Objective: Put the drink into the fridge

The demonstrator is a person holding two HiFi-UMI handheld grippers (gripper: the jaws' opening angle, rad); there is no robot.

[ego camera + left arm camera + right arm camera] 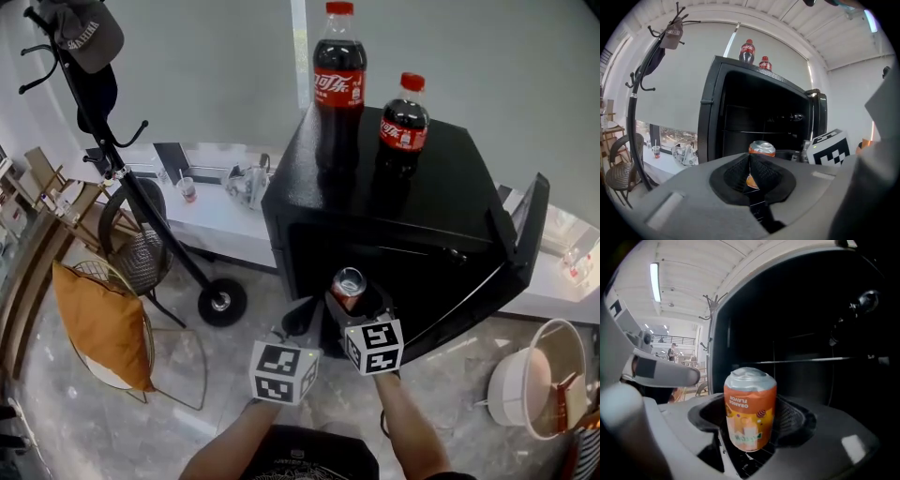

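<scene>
Right tongs (751,425) clamped on an orange can (750,411), standing vertical with a silver end up, held at the mouth of the black fridge (412,187); impossible to say whether already past the threshold. Left tongs (750,174) closed pad against pad with nothing gripped, just beside and left of the right pair, pointing at the same opening, a sliver of the can visible beyond their seam.

Fridge door (523,246) swung wide to the right. Dark cavity straight beyond the can, with a wire shelf (811,360) crossing it higher up.

On the fridge top, two cola bottles, both upright with red caps and standing apart: tall bottle (338,80) toward the back left, short bottle (404,117) to its right.

Left of the fridge, a black coat stand (127,183) slanting across the head view, grey cap (89,33) on top, round base (222,302) on the marble floor near the fridge's left corner. Behind the stand, a white window bench (211,220) carrying a small cup (187,189) and a clear glassy item (246,183). Farther left, a wire chair with an orange cushion (101,323). Lower right, a white bucket (525,384) on the floor, on the open door's side.
</scene>
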